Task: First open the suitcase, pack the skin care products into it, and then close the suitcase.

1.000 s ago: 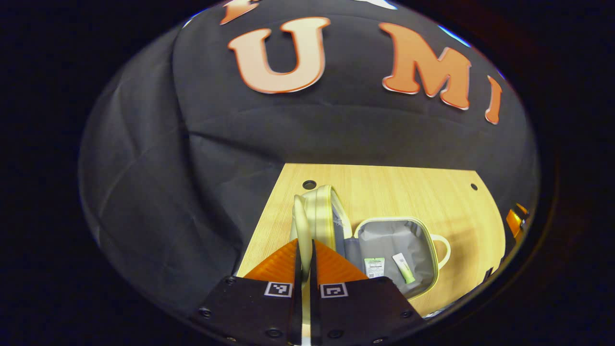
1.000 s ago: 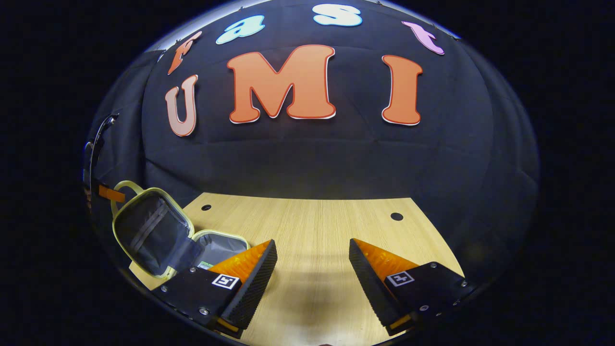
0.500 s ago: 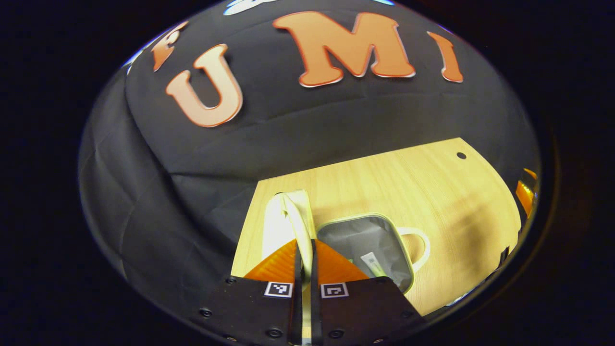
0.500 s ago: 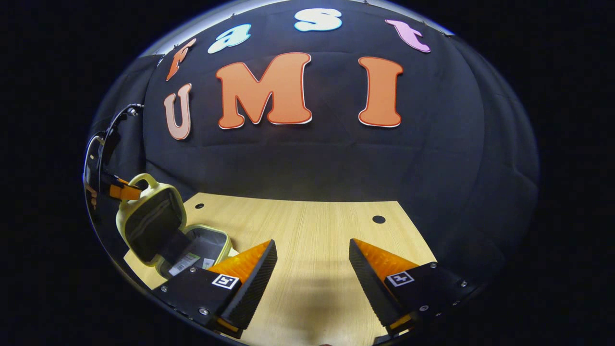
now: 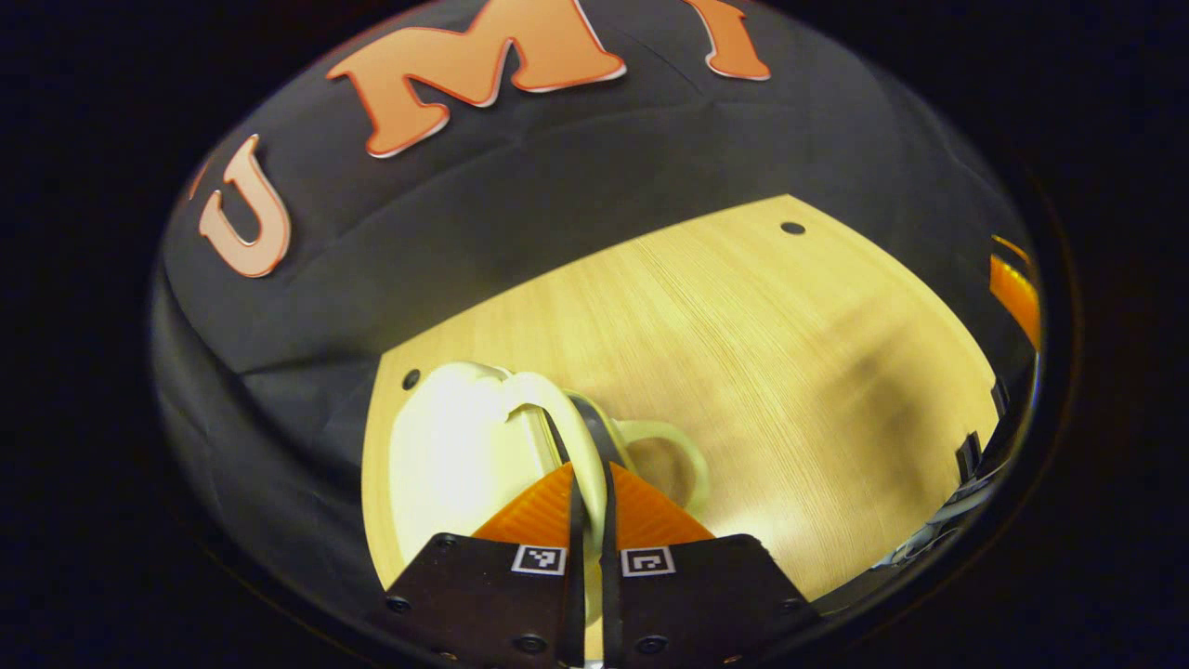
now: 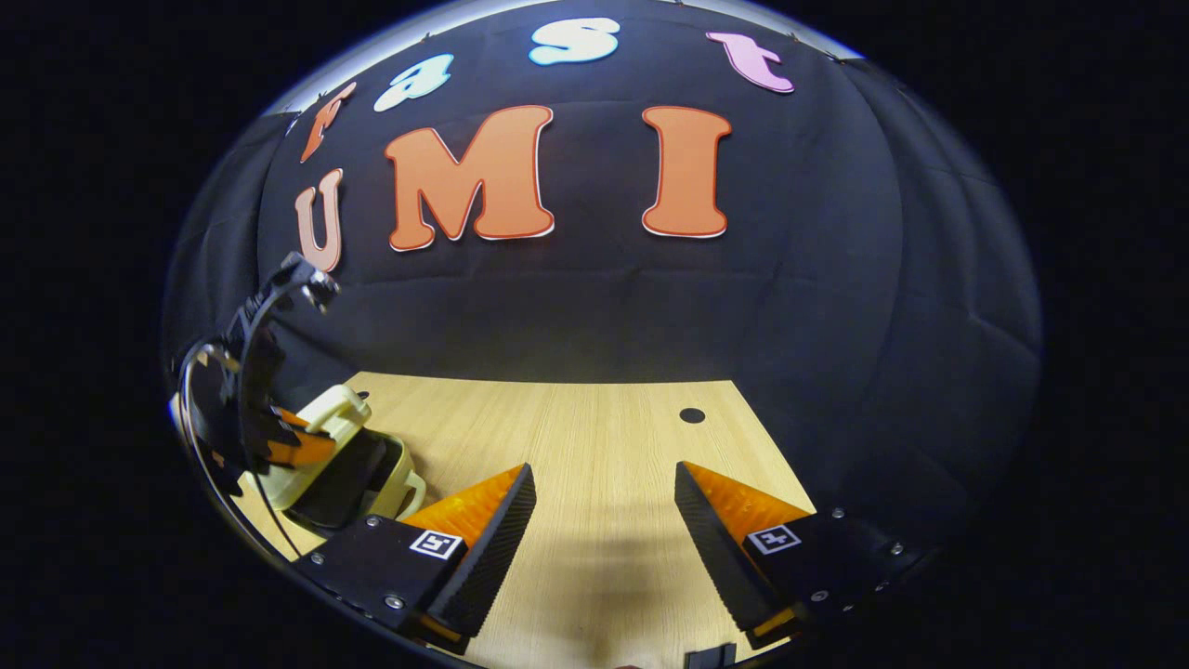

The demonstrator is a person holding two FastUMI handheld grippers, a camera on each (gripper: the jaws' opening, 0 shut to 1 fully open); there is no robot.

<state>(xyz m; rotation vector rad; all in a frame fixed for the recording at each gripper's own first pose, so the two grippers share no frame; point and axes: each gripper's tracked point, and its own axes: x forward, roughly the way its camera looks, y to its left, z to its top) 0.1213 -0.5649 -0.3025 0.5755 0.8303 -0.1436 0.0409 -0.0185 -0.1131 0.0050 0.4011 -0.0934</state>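
Observation:
The pale yellow suitcase [image 5: 455, 455] lies on the wooden table [image 5: 743, 353] with its lid tilted low over the base, a narrow dark gap left. My left gripper [image 5: 590, 465] is shut on the lid's handle [image 5: 562, 413]. The base's own handle [image 5: 687, 455] sticks out to the right. The lid hides the skin care products. In the right gripper view the suitcase [image 6: 320, 432] sits at far left, with the left gripper [image 6: 297, 448] at its lid. My right gripper [image 6: 604, 478] hovers open over bare table, nothing between its fingers.
The black cloth wall rises close behind the table's far edge. Small round holes [image 6: 692, 415] mark the tabletop [image 6: 576, 437] near its back corners. Bare wood stretches to the right of the suitcase.
My left gripper has swung the lid over and down onto the base, covering the grey lining and the products inside. The right gripper stays open, drifting slightly.

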